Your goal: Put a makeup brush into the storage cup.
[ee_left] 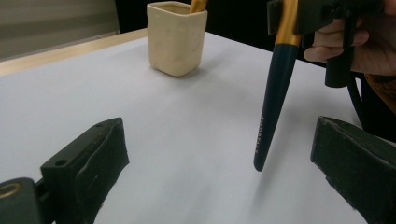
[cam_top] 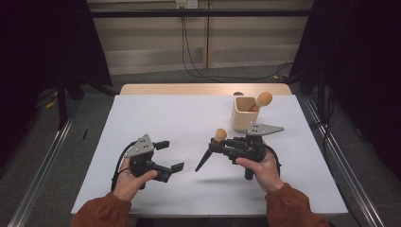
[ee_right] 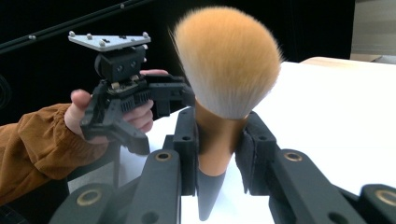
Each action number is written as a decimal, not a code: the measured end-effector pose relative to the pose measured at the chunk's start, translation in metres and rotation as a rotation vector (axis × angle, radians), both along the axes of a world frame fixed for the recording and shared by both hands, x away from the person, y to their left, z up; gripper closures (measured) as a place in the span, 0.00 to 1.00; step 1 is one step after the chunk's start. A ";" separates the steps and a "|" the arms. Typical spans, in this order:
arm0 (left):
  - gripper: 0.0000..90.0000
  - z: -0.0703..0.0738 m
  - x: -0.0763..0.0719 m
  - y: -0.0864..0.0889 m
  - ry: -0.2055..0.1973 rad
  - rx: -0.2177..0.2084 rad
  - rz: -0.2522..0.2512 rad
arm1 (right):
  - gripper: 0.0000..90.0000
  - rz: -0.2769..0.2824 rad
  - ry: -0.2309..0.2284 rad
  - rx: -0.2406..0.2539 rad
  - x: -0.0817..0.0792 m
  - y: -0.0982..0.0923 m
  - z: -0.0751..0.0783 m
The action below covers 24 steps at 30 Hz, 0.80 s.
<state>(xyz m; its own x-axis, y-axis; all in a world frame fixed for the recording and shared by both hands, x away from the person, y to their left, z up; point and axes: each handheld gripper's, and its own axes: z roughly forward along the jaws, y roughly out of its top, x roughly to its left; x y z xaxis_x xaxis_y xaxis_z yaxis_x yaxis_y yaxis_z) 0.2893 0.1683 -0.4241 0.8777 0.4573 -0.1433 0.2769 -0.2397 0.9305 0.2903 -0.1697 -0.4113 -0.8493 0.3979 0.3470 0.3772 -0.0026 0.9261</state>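
Observation:
My right gripper (cam_top: 220, 144) is shut on a makeup brush (cam_top: 208, 153), held above the white table. The brush has a fluffy orange head (ee_right: 226, 60) pointing up and a dark tapered handle (ee_left: 275, 93) slanting down to the left, its tip just off the surface. The jaws clamp its gold ferrule (ee_right: 215, 144). To the left, my left gripper (cam_top: 171, 155) stands open with nothing between its pads (ee_left: 93, 158), aimed at the brush handle. A cream cup (cam_top: 244, 113) at the back right holds a second orange-headed brush (cam_top: 263, 100).
The white sheet (cam_top: 165, 113) covers the table, and a strip of wood (cam_top: 203, 89) shows along the far edge. Dark curtains hang on both sides, and cables run across the floor behind. The cup (ee_left: 176, 39) stands beyond the held brush.

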 end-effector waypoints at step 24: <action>0.03 0.002 -0.016 0.050 -0.018 -0.052 0.170 | 0.80 -0.116 -0.029 -0.086 0.003 -0.038 0.024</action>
<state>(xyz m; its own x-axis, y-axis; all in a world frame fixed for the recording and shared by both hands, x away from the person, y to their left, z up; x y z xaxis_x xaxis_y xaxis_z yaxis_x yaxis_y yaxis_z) 0.2736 0.2182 -0.4220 0.7912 0.5913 -0.1559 0.2924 -0.1420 0.9457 0.2936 -0.2078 -0.3875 -0.8047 0.5216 0.2836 0.3524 0.0352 0.9352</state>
